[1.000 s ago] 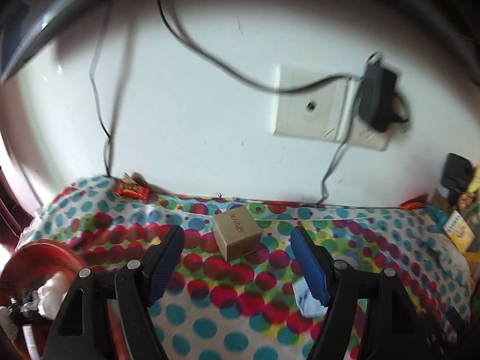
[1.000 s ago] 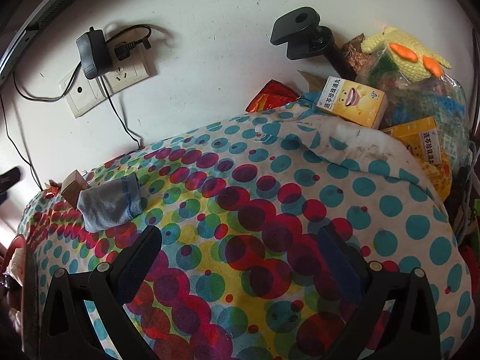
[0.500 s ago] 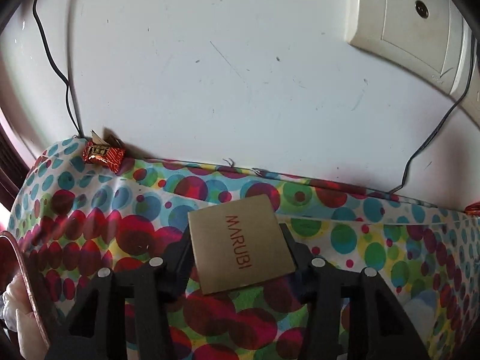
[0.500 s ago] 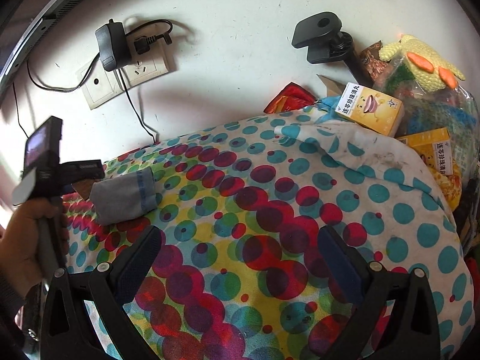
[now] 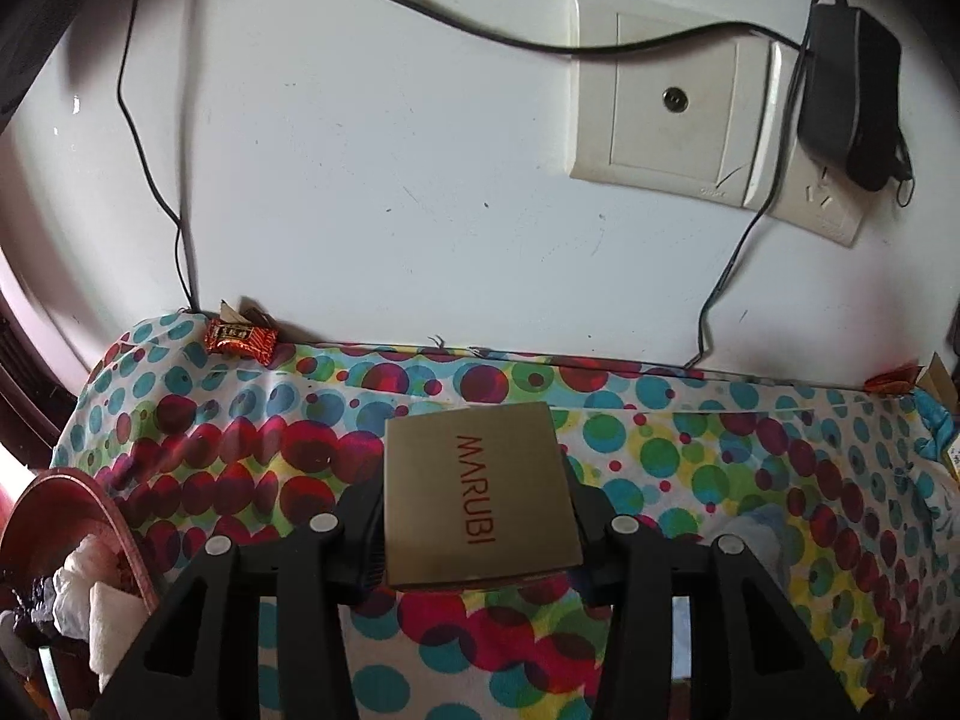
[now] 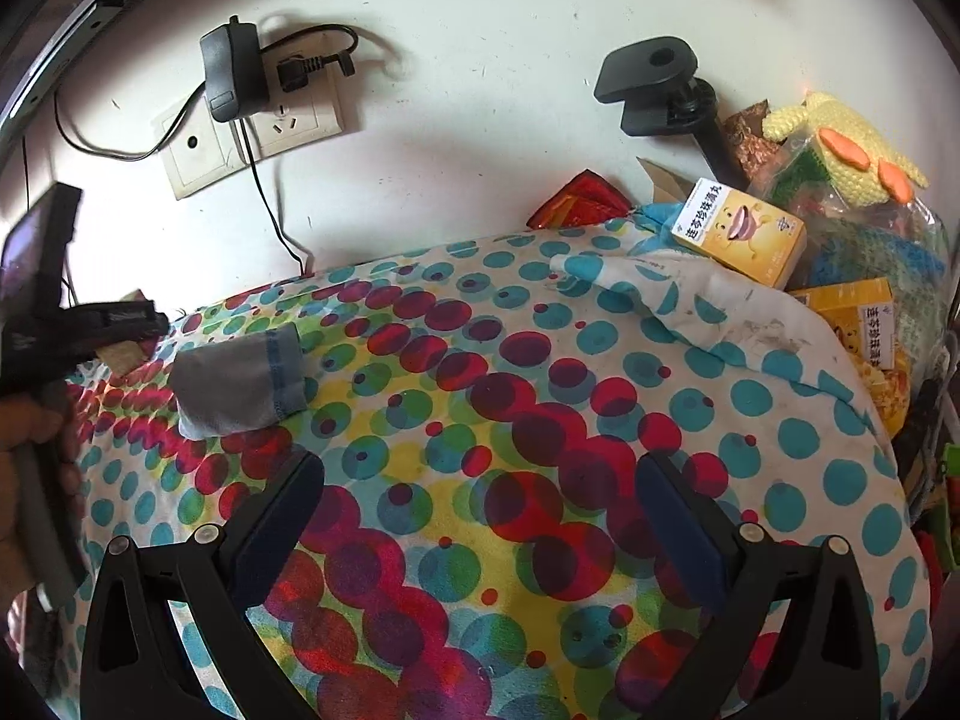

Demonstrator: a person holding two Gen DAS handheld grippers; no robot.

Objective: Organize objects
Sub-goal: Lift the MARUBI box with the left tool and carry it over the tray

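Observation:
A tan cardboard box (image 5: pixel 480 498) printed MARUBI sits between the black fingers of my left gripper (image 5: pixel 474 516), above the spotted cloth (image 5: pixel 240 450). The jaws are closing and both pads press on the box's sides. In the right wrist view the left gripper (image 6: pixel 114 324) shows at the far left, held by a hand (image 6: pixel 30 468), with a corner of the box (image 6: pixel 123 355) under it. My right gripper (image 6: pixel 477 480) hangs open over the spotted cloth (image 6: pixel 540 390), nothing between its fingers. A folded grey sock (image 6: pixel 240 381) lies beside the box.
A red candy wrapper (image 5: pixel 240 339) lies against the wall. A red bowl (image 5: pixel 114 516) with white scraps stands at the left. Yellow cartons (image 6: pixel 738 234), a knitted toy (image 6: pixel 840 150) and a black clamp (image 6: pixel 654 84) crowd the right. A charger (image 6: pixel 234 72) hangs from the wall sockets.
My left gripper moved in over the box, its jaws narrowed onto the box's sides, and it has since drawn back from the wall with the box. The right gripper barely moved.

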